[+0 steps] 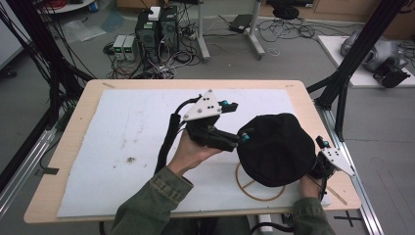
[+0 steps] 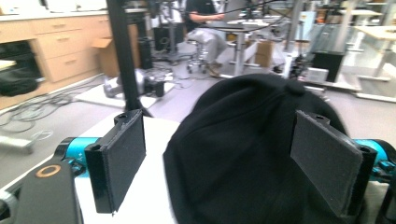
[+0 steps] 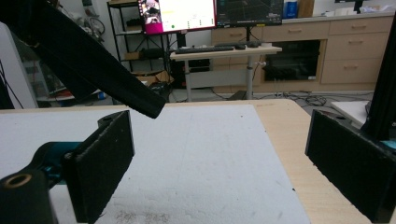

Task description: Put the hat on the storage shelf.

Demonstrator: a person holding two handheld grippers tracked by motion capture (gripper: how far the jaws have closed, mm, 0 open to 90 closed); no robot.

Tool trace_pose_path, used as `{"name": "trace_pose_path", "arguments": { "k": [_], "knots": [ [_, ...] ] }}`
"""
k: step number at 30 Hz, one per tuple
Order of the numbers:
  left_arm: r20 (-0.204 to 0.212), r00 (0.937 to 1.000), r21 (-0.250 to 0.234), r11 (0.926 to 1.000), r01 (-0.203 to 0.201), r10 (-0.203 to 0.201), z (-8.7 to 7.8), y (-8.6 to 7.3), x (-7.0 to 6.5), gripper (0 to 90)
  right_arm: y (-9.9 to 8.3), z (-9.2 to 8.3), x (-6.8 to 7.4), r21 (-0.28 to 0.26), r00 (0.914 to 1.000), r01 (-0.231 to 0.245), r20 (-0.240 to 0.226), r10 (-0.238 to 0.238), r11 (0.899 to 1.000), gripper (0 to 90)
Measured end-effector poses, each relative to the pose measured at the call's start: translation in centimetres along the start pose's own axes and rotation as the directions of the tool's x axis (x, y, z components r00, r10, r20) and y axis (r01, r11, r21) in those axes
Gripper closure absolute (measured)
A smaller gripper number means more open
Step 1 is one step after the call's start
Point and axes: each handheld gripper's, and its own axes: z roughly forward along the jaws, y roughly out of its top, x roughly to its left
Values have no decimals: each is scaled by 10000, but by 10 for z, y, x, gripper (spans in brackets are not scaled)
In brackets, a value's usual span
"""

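My left gripper (image 1: 234, 122) hangs with its jaws wide apart just beside the black cap (image 1: 278, 149), which sits at the right of the surface (image 1: 63, 147) over a wooden ring (image 1: 259, 193); my right gripper (image 3: 219, 158) is also spread, holding nothing; I judge I am lining up to grasp the cap, so next I must close in on its crown; a white mat (image 1: 137, 142) covers the surface; cables and computers litter the floor beyond.

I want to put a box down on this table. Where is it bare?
The mat's left half, from its left edge to the left gripper, is bare. The right side is crowded: hat, ring and right gripper.
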Motion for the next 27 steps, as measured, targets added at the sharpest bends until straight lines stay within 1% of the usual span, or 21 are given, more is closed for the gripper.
{"name": "trace_pose_path", "arguments": {
  "k": [3, 5, 6, 9, 10, 11, 12, 13, 15, 17, 19, 21, 22, 24, 25, 26, 27],
  "knots": [
    [-482, 9988, -118, 9999, 61, -67, -13, -4, 6, 189, 0, 0, 0, 8, 10000, 19, 16, -19, 10000, 71],
    [-877, 9961, -184, 9998, -12, -4, -22, -6, 9, 187, 0, 0, 1, -21, 10000, 33, 3, -33, 10000, 71],
    [-1114, 9938, -216, 9998, -48, 24, -26, -8, 10, 184, 0, 0, 1, -22, 10000, 39, 14, -39, 10000, 71],
    [-1732, 9849, -287, 9995, -106, 54, -42, -15, 14, 177, 0, 0, 1, -56, 10000, 50, 9, -50, 10000, 71],
    [-2036, 9790, -350, 9993, -130, 56, -49, -19, 16, 175, 0, 0, 1, -64, 10000, 55, 20, -55, 10000, 71],
    [-2260, 9741, -369, 9992, -155, 68, -55, -22, 17, 172, 0, 0, 0, -53, 10000, 89, 12, -89, 9999, 71],
    [-2514, 9679, -391, 9992, -129, 27, -62, -25, 19, 171, 0, -1, 0, -50, 10000, 52, 23, -52, 10000, 71],
    [-2674, 9636, -439, 9989, -142, 20, -67, -28, 20, 169, 0, -1, 1, -25, 10000, -21, 50, 21, 10000, 71],
    [-3159, 9488, -457, 9988, -175, 22, -79, -35, 24, 169, 0, -1, 0, -91, 10000, 12, 68, -11, 10000, 71],
    [-3625, 9320, -443, 9989, -160, -11, -92, -41, 28, 167, 0, -1, 1, -95, 10000, -46, 71, 46, 9999, 71],
    [-4096, 9122, -526, 9985, -174, -57, -105, -48, 32, 167, 0, -2, 1, -99, 10000, 24, 58, -24, 9999, 71],
    [-4560, 8898, -603, 9981, -106, -181, -118, -54, 36, 167, 0, -2, 1, -97, 9999, 67, 83, -66, 9999, 71],
    [-4727, 8807, -697, 9976, -21, -312, -125, -57, 39, 167, 0, -2, 1, -106, 9999, 96, 78, -95, 9999, 71],
    [-5117, 8579, -788, 9969, 74, -468, -137, -65, 43, 166, -1, -2, 1, -97, 9999, 76, 94, -75, 9999, 71],
    [-5317, 8454, -824, 9966, 74, -502, -144, -69, 45, 166, -1, -2, 1, -57, 9999, 53, 111, -53, 10000, 71],
    [-5539, 8306, -875, 9961, 102, -571, -149, -73, 46, 166, -1, -2, 0, -77, 9999, 62, 104, -61, 10000, 71],
    [-5724, 8174, -927, 9956, 144, -651, -155, -78, 48, 166, -1, -2, 0, -74, 9999, 40, 120, -39, 10000, 71]
  ]
}}
